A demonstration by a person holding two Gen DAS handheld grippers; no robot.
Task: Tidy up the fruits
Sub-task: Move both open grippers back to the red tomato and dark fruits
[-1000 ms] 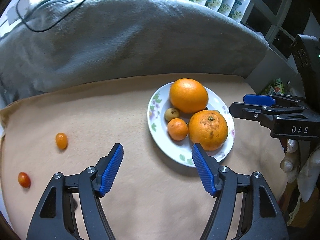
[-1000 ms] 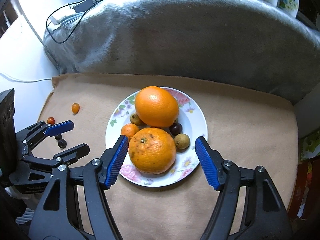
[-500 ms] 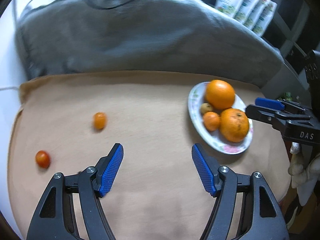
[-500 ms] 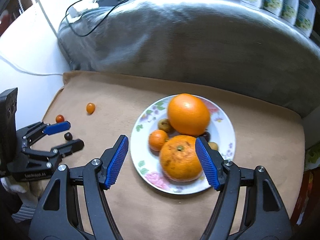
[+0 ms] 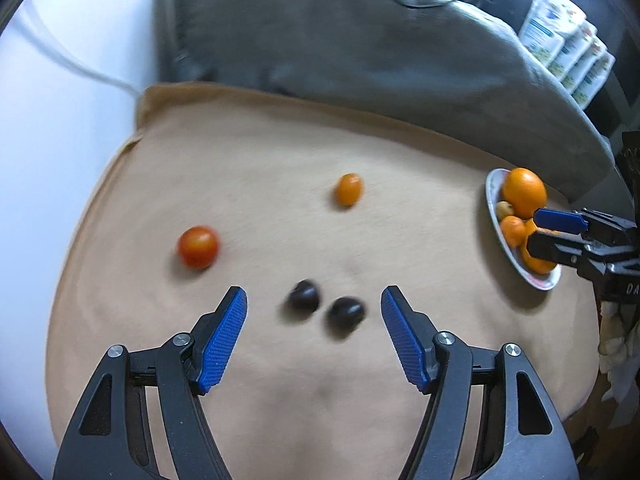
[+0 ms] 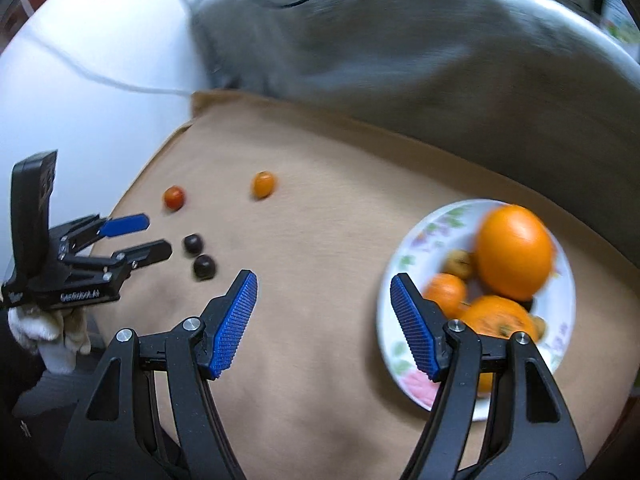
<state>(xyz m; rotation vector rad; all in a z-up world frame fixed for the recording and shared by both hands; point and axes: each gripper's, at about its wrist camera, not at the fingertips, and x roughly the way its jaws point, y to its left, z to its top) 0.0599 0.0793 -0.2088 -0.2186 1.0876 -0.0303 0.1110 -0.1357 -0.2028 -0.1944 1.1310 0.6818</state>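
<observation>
A: The left hand-held gripper (image 5: 314,306) has its blue pads spread wide and grips nothing. It hangs over the tan cloth (image 5: 280,160), and two dark fruits (image 5: 303,295) lie just ahead, in the gap between its fingers, close beside each other.

B: And the right hand-held gripper (image 6: 324,292)?

A: Also spread apart and empty. Its right finger overlaps the near left rim of the flowered plate (image 6: 424,236) in the right wrist view; whether it touches the plate I cannot tell.

B: What lies farther out on the left side?

A: A red tomato (image 5: 198,247) sits beyond the left finger, to the left. A small orange fruit (image 5: 349,194) lies farther back, well apart from both the tomato and the dark pair.

B: What is on the plate?

A: A big orange (image 6: 514,252) at the back and a second large orange (image 6: 496,316) in front of it, partly hidden by the finger. A small mandarin (image 6: 446,294) and a little brownish fruit (image 6: 460,263) sit on the left side. Everything there is blurred.

B: Behind the cloth?

A: A grey blanket (image 6: 400,60) piled up, with a white cable (image 6: 120,84) to its left.
</observation>
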